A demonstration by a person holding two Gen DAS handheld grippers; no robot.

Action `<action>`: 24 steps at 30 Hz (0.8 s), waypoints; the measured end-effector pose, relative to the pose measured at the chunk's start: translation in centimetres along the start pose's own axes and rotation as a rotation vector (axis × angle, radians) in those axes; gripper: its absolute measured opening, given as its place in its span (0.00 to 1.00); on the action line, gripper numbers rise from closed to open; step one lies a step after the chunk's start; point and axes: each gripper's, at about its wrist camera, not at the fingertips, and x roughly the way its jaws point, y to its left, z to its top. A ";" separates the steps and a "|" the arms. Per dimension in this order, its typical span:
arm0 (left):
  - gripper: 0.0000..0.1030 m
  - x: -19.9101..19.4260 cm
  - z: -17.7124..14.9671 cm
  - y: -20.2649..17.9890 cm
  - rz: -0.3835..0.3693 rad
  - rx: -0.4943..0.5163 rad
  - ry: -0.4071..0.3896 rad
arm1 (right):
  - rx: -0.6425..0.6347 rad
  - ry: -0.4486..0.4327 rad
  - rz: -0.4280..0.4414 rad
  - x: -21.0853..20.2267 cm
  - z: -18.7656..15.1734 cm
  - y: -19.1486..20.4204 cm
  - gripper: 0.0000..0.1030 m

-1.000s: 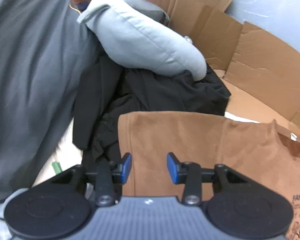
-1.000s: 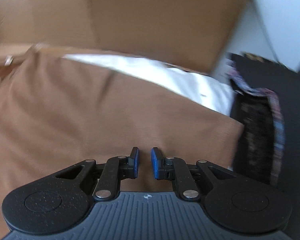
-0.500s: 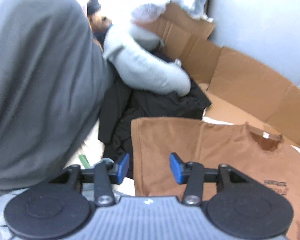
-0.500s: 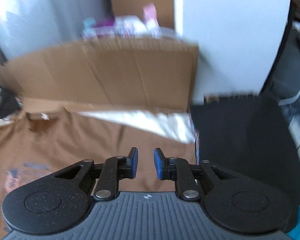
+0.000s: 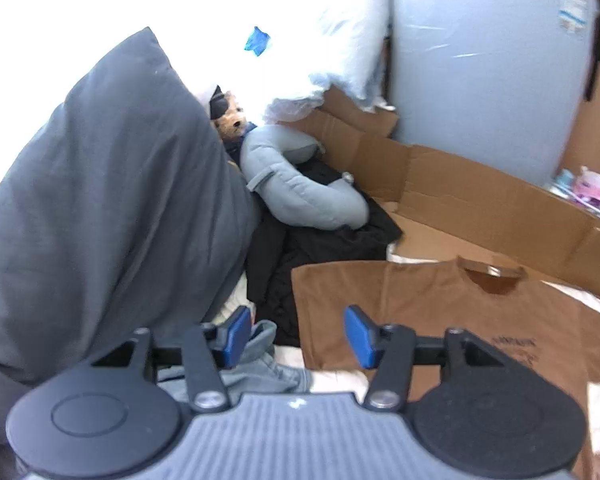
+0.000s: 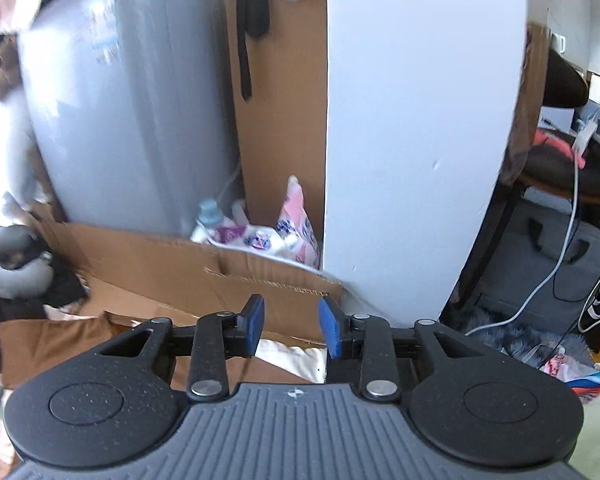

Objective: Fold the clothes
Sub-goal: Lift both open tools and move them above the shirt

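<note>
Flat, matte brown cotton T-shirt (image 5: 440, 312)

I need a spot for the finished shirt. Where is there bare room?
The flat cardboard between the brown shirt's collar and the box wall is bare. Left of the shirt is crowded: black clothes, neck pillow, grey pillow.
</note>
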 end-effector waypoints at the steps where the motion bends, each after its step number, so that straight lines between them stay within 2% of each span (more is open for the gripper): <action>1: 0.56 -1.0 -0.2 0.1 -0.007 0.010 -0.004 | -0.006 -0.002 0.004 -1.3 -0.1 -0.1 0.39; 3: 0.61 -2.7 -0.8 0.4 -0.017 0.012 -0.007 | -0.018 -0.007 0.013 -4.0 -0.3 -0.3 0.42; 7: 0.61 -5.3 -2.3 0.7 -0.057 0.024 -0.006 | -0.039 -0.017 0.028 -9.2 -0.8 -0.7 0.44; 11: 0.62 -7.1 -3.7 0.8 -0.096 0.047 -0.012 | -0.019 -0.025 0.009 -13.7 -3.3 -0.8 0.45; 15: 0.64 -7.9 -4.6 0.8 -0.124 0.062 -0.031 | 0.014 -0.036 -0.014 -17.9 -6.4 -0.9 0.50; 21: 0.69 -10.3 -7.2 1.2 -0.156 0.026 -0.135 | 0.072 -0.016 -0.053 -21.4 -10.0 -2.0 0.50; 24: 0.70 -11.3 -8.6 0.7 -0.146 0.033 -0.141 | 0.085 -0.032 -0.049 -22.3 -11.2 -2.4 0.51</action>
